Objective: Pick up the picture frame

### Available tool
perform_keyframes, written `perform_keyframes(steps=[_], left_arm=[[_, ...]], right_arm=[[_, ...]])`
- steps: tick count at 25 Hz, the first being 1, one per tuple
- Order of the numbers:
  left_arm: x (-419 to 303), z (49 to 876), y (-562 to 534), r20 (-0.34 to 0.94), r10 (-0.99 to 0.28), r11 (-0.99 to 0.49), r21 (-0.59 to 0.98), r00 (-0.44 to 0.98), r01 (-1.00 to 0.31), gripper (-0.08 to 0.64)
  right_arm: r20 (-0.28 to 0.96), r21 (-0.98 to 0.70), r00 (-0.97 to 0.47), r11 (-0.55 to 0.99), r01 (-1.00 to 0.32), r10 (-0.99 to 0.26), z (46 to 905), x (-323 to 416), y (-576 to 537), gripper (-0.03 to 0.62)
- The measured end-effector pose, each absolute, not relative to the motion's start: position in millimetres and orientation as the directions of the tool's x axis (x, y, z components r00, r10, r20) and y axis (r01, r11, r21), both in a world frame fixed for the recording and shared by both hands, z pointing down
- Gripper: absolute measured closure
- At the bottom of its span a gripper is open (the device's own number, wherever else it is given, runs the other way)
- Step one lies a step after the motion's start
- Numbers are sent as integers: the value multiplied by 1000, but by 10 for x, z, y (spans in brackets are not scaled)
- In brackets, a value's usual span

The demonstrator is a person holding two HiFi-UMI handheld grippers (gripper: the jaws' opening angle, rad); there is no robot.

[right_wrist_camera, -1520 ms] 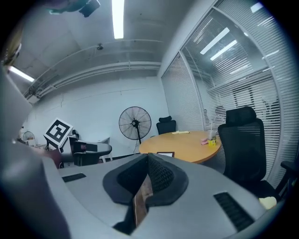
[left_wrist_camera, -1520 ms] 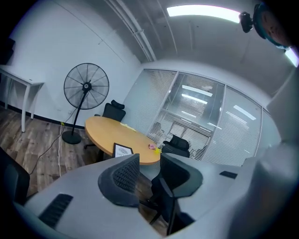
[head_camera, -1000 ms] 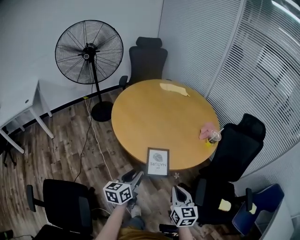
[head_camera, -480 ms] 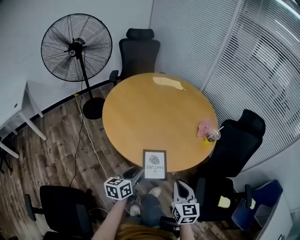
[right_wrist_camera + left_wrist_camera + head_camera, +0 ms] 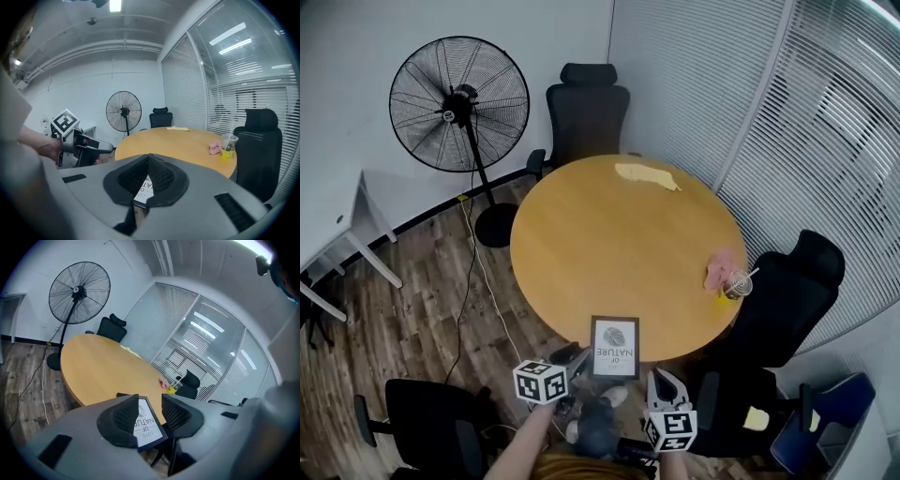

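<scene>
Both grippers are sitting closer to the picture frame (image 5: 615,347) than a second ago, and it is showing lower in the head view.

- Picture frame: lying at the near edge of the round table (image 5: 600,244), lower centre of the head view, untouched.
- Left gripper (image 5: 572,357): hovering at lower left, just beside the picture frame, jaws parted and holding nothing; the picture frame is showing beyond the gap.
- Right gripper (image 5: 662,382): hanging at lower right, jaw tips pressing together on nothing.
- Plastic cup (image 5: 733,284): standing at the table's right edge.
</scene>
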State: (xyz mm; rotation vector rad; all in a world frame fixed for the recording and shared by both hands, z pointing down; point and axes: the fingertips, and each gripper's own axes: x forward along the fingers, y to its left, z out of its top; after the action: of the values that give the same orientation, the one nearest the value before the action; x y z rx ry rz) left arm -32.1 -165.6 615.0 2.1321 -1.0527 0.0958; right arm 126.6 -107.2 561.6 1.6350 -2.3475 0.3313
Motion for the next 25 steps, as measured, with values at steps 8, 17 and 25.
perform_keyframes(steps=[8,17,25], left_arm=[[-244,6580,-1621,439,-602,-328,625,667,-708,393],[-267,7053,-1631,513,-532,-248,666,674,-703,382],[-61,7427,-1552,559,-398,-193,724,728,-662,359]], right_arm=[[396,-56,-333,339,-939,-856,5882,1363,-1228,580],[456,-47,-344,364,-930,-821,6160,1395,-1414,580],[493,-58,-340,360,-931,-801,6303,1494,-1510,580]])
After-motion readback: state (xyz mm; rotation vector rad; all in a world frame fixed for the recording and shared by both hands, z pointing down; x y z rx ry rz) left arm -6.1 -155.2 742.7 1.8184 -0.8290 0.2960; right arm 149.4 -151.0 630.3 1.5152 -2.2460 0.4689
